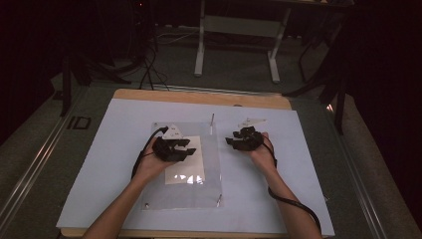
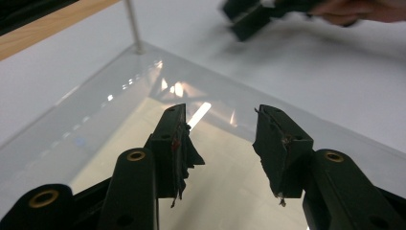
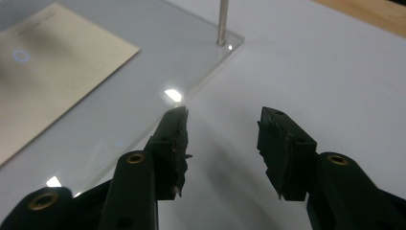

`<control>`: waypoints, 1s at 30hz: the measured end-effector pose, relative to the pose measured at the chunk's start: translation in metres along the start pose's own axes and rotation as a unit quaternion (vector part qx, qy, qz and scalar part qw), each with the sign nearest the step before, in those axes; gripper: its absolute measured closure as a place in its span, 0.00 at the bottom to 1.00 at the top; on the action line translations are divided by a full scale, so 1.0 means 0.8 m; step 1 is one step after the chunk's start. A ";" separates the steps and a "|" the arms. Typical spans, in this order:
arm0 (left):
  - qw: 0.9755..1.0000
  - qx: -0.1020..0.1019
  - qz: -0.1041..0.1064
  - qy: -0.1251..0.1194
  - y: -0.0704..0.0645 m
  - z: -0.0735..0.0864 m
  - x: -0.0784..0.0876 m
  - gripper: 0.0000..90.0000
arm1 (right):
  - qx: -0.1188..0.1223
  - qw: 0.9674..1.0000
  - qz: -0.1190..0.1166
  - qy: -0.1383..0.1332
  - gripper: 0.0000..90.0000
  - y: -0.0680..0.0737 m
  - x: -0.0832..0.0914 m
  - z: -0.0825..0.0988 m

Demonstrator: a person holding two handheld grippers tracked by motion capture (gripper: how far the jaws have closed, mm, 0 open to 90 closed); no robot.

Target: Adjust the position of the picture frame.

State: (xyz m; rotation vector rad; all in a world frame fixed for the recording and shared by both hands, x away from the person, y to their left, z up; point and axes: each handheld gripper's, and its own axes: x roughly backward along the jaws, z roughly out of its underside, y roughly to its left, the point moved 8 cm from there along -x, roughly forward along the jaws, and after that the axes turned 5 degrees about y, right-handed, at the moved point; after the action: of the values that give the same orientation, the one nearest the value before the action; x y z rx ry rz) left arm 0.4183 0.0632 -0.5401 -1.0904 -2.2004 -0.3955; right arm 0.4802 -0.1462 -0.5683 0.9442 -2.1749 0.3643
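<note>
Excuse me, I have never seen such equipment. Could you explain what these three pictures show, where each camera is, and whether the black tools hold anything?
A person sits at a table and holds black tongs in each hand: the left tongs and the right tongs. The high view looks down from above. Each of the other two pictures comes from a camera riding on one of the tongs, looking along its jaws. On the white board lies a clear plastic sheet with thin metal pins at its corners, and a cream paper card under or in it. Both tongs stand open with nothing between them; the left tongs hover over the sheet, the right beside its edge.
</note>
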 end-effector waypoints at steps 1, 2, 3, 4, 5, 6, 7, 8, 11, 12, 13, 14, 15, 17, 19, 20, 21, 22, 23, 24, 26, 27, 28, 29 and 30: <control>1.000 0.004 -0.003 0.002 0.005 -0.001 -0.004 0.60 | 0.003 1.000 -0.003 0.001 0.59 0.002 0.002 0.004; 1.000 0.006 -0.004 0.007 0.010 -0.003 -0.007 0.59 | 0.004 1.000 -0.006 0.001 0.58 0.005 0.005 0.008; 1.000 0.007 -0.007 0.011 0.015 -0.004 -0.011 0.59 | 0.004 1.000 -0.010 0.000 0.58 0.007 0.007 0.013; 1.000 0.008 -0.010 0.013 0.020 -0.006 -0.015 0.59 | 0.001 1.000 -0.015 -0.004 0.58 0.011 0.011 0.017; 1.000 0.013 -0.010 0.018 0.024 -0.007 -0.019 0.59 | 0.001 1.000 -0.020 -0.007 0.58 0.015 0.014 0.022; 1.000 0.016 -0.011 0.021 0.028 -0.009 -0.023 0.59 | 0.003 1.000 -0.024 -0.008 0.58 0.020 0.016 0.027; 1.000 0.018 -0.015 0.020 0.032 -0.011 -0.027 0.59 | 0.009 1.000 -0.026 -0.009 0.58 0.024 0.019 0.031; 0.999 0.020 -0.017 0.022 0.035 -0.012 -0.031 0.59 | 0.012 0.999 -0.029 -0.009 0.58 0.028 0.022 0.035; 0.999 0.020 -0.025 0.022 0.041 -0.018 -0.043 0.59 | 0.023 0.999 -0.035 -0.008 0.58 0.038 0.031 0.046; 0.999 0.024 -0.027 0.019 0.042 -0.020 -0.046 0.59 | 0.030 0.999 -0.034 -0.005 0.58 0.041 0.034 0.050; 0.999 0.025 -0.028 0.023 0.043 -0.022 -0.050 0.59 | 0.039 0.999 -0.031 -0.002 0.59 0.043 0.038 0.053; 0.999 0.022 -0.031 0.027 0.044 -0.023 -0.054 0.59 | 0.044 0.999 -0.031 -0.002 0.59 0.046 0.041 0.057; 0.999 0.020 -0.034 0.031 0.045 -0.024 -0.059 0.59 | 0.047 0.998 -0.033 -0.003 0.59 0.049 0.045 0.060; 0.999 0.020 -0.035 0.033 0.047 -0.027 -0.068 0.59 | 0.050 0.998 -0.037 -0.003 0.60 0.054 0.053 0.067; 0.998 0.023 -0.036 0.037 0.050 -0.030 -0.077 0.60 | 0.053 0.998 -0.044 -0.004 0.60 0.061 0.058 0.074; 0.998 0.021 -0.037 0.042 0.051 -0.032 -0.082 0.60 | 0.055 0.997 -0.046 -0.005 0.60 0.064 0.060 0.077; 0.998 0.012 -0.044 0.045 0.053 -0.035 -0.086 0.60 | 0.060 0.997 -0.047 -0.003 0.59 0.067 0.062 0.081; 0.998 0.007 -0.046 0.050 0.055 -0.038 -0.090 0.60 | 0.068 0.997 -0.046 0.002 0.59 0.071 0.063 0.086; 0.998 0.007 -0.043 0.053 0.057 -0.041 -0.094 0.60 | 0.073 0.996 -0.048 0.003 0.59 0.074 0.064 0.089; 0.998 0.004 -0.041 0.055 0.058 -0.045 -0.098 0.60 | 0.074 0.996 -0.051 0.005 0.59 0.077 0.065 0.092; 0.997 -0.005 -0.044 0.064 0.062 -0.051 -0.106 0.62 | 0.077 0.995 -0.056 0.007 0.59 0.083 0.068 0.098; 0.997 -0.005 -0.046 0.060 0.063 -0.054 -0.111 0.63 | 0.077 0.995 -0.061 0.007 0.58 0.087 0.069 0.101; 0.997 -0.003 -0.046 0.061 0.065 -0.057 -0.115 0.63 | 0.080 0.995 -0.064 0.007 0.58 0.092 0.069 0.103; 0.997 0.000 -0.046 0.062 0.066 -0.059 -0.120 0.64 | 0.083 0.994 -0.067 0.009 0.58 0.096 0.070 0.105; 0.997 0.002 -0.049 0.060 0.068 -0.062 -0.125 0.64 | 0.085 0.994 -0.072 0.008 0.58 0.100 0.071 0.107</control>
State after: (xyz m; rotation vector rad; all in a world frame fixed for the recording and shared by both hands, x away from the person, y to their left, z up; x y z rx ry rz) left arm 0.5266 0.0107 -0.5702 -0.9355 -2.1526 -0.4868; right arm 0.3522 -0.1634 -0.5847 1.1804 -2.0719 0.4924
